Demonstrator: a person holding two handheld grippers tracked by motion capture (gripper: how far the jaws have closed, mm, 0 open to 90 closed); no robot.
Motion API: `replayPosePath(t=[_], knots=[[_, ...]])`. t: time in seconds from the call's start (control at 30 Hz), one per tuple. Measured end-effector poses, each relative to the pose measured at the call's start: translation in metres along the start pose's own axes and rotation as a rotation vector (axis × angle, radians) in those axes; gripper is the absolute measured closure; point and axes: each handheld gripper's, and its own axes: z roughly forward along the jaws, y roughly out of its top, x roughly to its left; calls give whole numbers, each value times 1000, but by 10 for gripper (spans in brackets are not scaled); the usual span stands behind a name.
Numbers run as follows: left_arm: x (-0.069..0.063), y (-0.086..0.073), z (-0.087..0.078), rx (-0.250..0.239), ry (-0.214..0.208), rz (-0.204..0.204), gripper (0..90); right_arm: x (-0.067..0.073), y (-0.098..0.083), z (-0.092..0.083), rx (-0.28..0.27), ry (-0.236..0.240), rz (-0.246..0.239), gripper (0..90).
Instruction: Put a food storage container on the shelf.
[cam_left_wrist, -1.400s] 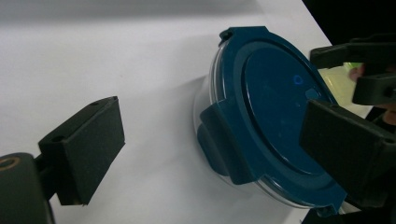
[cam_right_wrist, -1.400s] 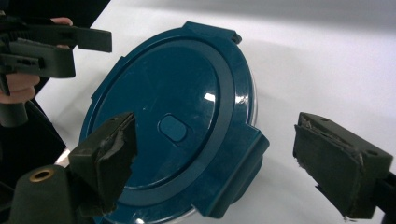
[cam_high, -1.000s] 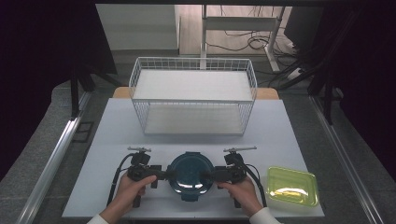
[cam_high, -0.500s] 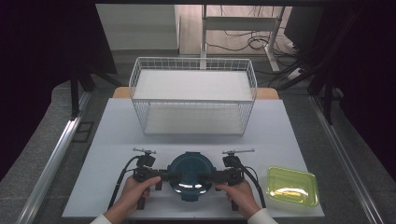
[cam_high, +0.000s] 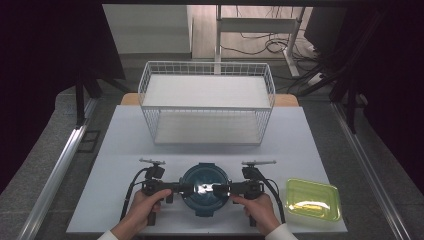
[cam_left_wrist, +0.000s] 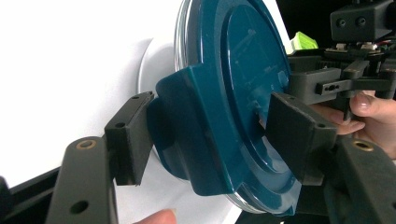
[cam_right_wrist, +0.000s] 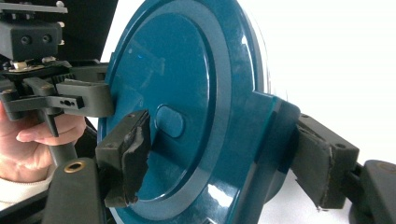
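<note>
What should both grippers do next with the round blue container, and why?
Probably lift it straight up, level. The left gripper and right gripper each clamp a side tab of the blue lidded container, which seems to sit on the table.

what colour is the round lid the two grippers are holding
Dark teal blue; the lid shows best in the right gripper view.
</note>
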Motion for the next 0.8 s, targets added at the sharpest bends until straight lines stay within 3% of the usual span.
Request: replayPosePath(t=[0.47, 0.8], knots=[[-15, -4, -6, -21, 41, 56, 385, 4, -5, -9, -38, 0, 39, 322], [-20, -3, -9, -46, 62, 88, 396, 11, -5, -11, -44, -16, 3, 323]])
